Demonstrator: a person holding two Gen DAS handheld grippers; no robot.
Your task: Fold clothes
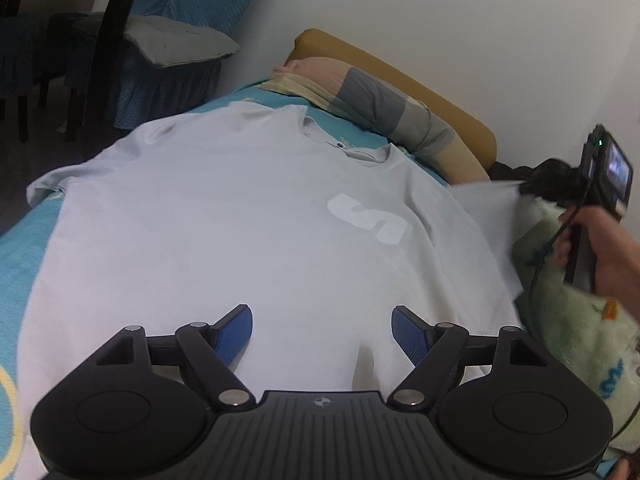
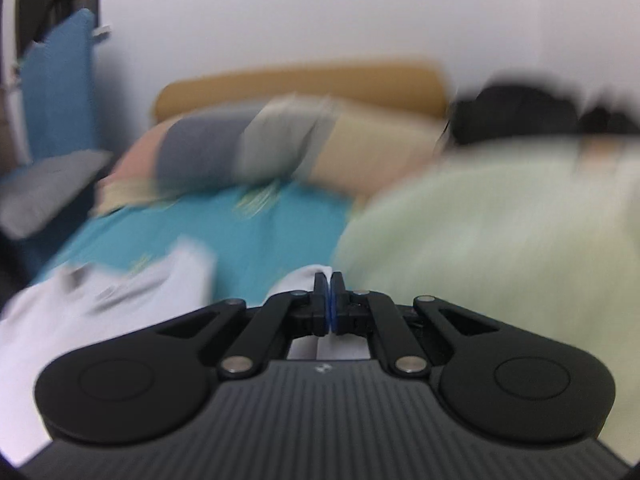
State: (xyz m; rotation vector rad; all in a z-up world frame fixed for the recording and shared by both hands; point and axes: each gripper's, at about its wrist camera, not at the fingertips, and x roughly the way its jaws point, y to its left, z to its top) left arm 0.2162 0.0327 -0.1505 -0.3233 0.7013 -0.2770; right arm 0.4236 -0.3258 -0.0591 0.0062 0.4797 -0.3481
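While the shirt (image 1: pixel 248 216) lies flat on the bed (image 1: pixel 16 248), the left gripper (image 1: pixel 322 330) hovers wide open over its hem; right gripper (image 2: pixel 330 300) is pinched, probably on its sleeve (image 2: pixel 308 274).

Both wrist cameras look low across the bed (image 1: pixel 24 240), right probably nearer the headboard (image 2: pixel 300 80).

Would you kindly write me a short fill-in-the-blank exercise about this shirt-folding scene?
1. The left gripper hovers over the shirt with its fingers ____.
2. The right gripper is shut on the shirt's ____.
3. The sheet under the shirt is ____ in colour.
4. The pillow lies against the ____ headboard.

Missing words: open; sleeve; blue; yellow
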